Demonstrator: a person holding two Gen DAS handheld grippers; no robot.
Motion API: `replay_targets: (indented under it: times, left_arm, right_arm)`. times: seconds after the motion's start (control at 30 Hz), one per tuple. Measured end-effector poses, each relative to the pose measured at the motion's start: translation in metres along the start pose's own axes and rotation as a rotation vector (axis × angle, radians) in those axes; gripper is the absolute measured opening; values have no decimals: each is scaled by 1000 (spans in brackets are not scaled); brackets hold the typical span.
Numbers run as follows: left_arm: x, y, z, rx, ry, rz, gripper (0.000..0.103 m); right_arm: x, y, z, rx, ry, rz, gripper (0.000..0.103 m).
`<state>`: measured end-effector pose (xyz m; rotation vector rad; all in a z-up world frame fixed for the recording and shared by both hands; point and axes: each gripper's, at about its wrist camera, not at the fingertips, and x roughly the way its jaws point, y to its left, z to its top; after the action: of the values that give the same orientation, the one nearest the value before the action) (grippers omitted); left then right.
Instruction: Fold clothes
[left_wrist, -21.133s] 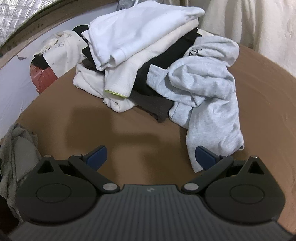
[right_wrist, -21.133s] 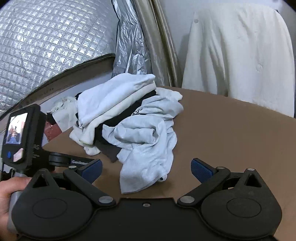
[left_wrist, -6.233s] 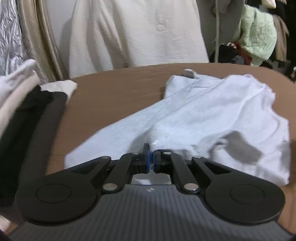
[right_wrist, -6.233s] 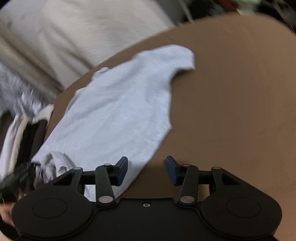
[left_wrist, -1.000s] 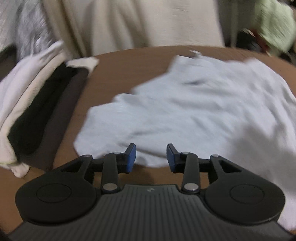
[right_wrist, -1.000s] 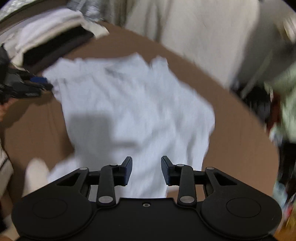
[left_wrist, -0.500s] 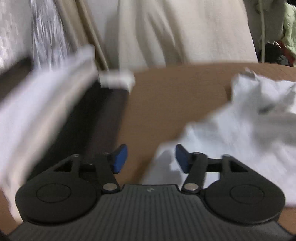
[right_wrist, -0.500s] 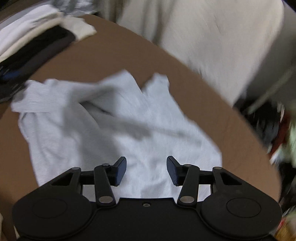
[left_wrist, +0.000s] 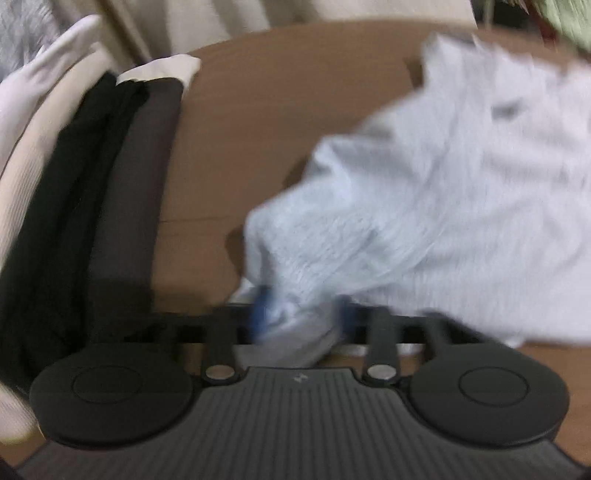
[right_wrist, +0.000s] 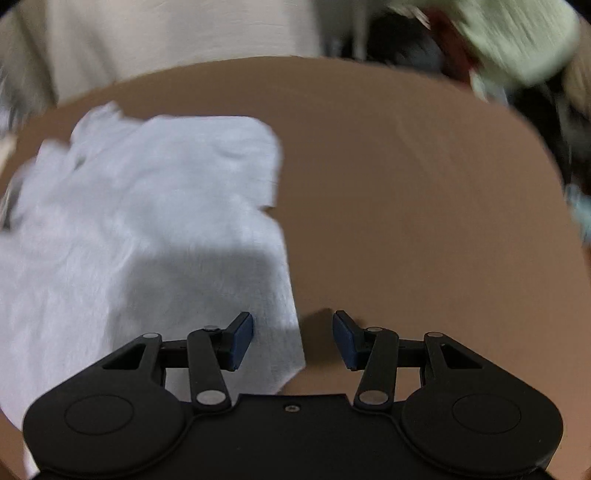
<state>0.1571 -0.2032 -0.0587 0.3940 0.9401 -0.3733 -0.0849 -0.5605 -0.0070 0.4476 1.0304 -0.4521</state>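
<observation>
A light grey T-shirt (left_wrist: 443, 192) lies spread on the brown round table (left_wrist: 288, 92). In the left wrist view my left gripper (left_wrist: 299, 317) has a bunched corner of the shirt between its blue fingers; the frame is blurred, and the jaws stand partly apart around the cloth. In the right wrist view the same grey T-shirt (right_wrist: 140, 229) fills the left half. My right gripper (right_wrist: 293, 339) is open, low over the table, straddling the shirt's near right corner without gripping it.
A stack of folded clothes (left_wrist: 74, 177), white, cream, black and dark grey, sits at the table's left side. Cream cloth (right_wrist: 166, 44) hangs behind the table. Green and dark clothes (right_wrist: 517, 48) hang at the back right. Bare table (right_wrist: 424, 192) lies right of the shirt.
My left gripper has moved onto the shirt's corner and its fingers have closed in around the cloth. My right gripper has swung to the shirt's right edge and stays open.
</observation>
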Motion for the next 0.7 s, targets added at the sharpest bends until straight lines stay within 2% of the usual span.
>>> replay_targets:
  times: [0.1,0.2,0.23,0.3,0.33,0.4,0.43,0.47,0.5,0.53,0.6,0.67,0.7]
  left_arm:
    - [-15,14,-2,-73,-51,19,9]
    - [-41,45,-7,-252,-150,9,9]
    - [-51,57,-9,-326,-188,-11,9]
    - [-53,82,-12,-470,-212,-67,9]
    - [-52,91,-13,-520,-217,-83,9]
    - [-39,90,-16,-500,-193,-34,8]
    - [-35,86,-21,-486,-161,-5,8]
    - [-31,85,-23,-485,-125,4,7]
    - [-30,87,-26,-510,-105,-6,7]
    - [-29,89,-29,-538,-87,-18,7]
    - [-39,99,-36,-585,-114,-39,7]
    - [-47,98,-45,-546,-97,5,7]
    - [-46,93,-50,-511,-62,39,7]
  right_arm:
    - [1,-29,-12,209,-46,116,55]
    - [11,-47,-20,380,-72,257,57]
    - [14,-46,-20,386,-69,259,57]
    - [20,-44,-21,392,-63,257,57]
    - [21,-40,-19,366,-67,241,57]
    - [22,-28,-12,294,-57,195,54]
    - [25,-17,-9,208,-40,150,37]
    - [28,-5,-5,120,-22,102,25]
    - [27,6,-4,9,-15,52,6]
    - [21,11,-2,-28,-34,34,3]
    - [8,17,2,-73,-79,-5,3]
    - [-5,19,5,-95,-130,-54,2]
    - [-8,23,3,-156,-129,-95,2]
